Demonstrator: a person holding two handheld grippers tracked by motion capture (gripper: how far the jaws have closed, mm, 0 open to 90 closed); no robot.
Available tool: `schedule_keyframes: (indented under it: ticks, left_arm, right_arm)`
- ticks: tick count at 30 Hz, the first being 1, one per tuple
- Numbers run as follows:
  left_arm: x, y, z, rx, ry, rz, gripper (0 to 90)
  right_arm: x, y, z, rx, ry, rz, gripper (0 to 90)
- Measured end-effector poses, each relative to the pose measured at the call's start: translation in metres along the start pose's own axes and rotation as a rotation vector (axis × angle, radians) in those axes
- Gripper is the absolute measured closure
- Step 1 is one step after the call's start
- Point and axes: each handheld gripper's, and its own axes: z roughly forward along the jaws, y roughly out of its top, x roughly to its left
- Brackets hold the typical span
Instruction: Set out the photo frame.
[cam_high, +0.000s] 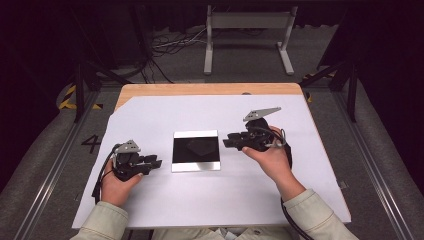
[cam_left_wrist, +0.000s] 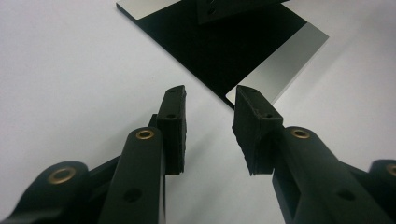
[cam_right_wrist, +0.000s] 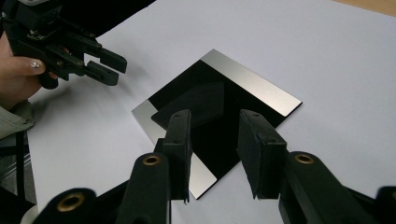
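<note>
Black mirror-like plate (cam_high: 196, 150) lies flat btwn both grippers; right gripper (cam_high: 229, 141) nearer, poss. hovering over its edge. Left gripper (cam_high: 156, 163) just beside. Both half-open, empty.

The right gripper (cam_right_wrist: 212, 154) looks down along its two black jaws, which stand apart with nothing between them, above a flat square plate with a glossy black middle and silvery strips along two opposite edges (cam_right_wrist: 219, 109). The plate lies on a white sheet (cam_right_wrist: 327, 56). At upper left, a hand holds the left gripper (cam_right_wrist: 105, 65), jaws parted, just beside the plate's corner without touching it.
</note>
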Motion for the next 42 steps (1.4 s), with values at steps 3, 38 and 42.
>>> schedule_keyframes:
  ticks: [3, 38, 42]
  left_arm:
    - [0.000, 0.000, 0.000, -0.001, 0.000, 0.001, 65.5]
    - [0.000, 0.000, 0.002, 0.003, -0.004, 0.003, 65.6]
    - [-0.001, 0.000, 0.002, 0.003, 0.001, 0.001, 65.6]
  right_arm:
    - [-0.004, 0.006, 0.000, 0.016, -0.003, 0.012, 64.8]
    - [-0.029, 0.030, 0.039, 0.236, 0.123, 0.377, 60.8]
    - [-0.032, 0.028, 0.045, 0.249, 0.132, 0.410, 60.8]
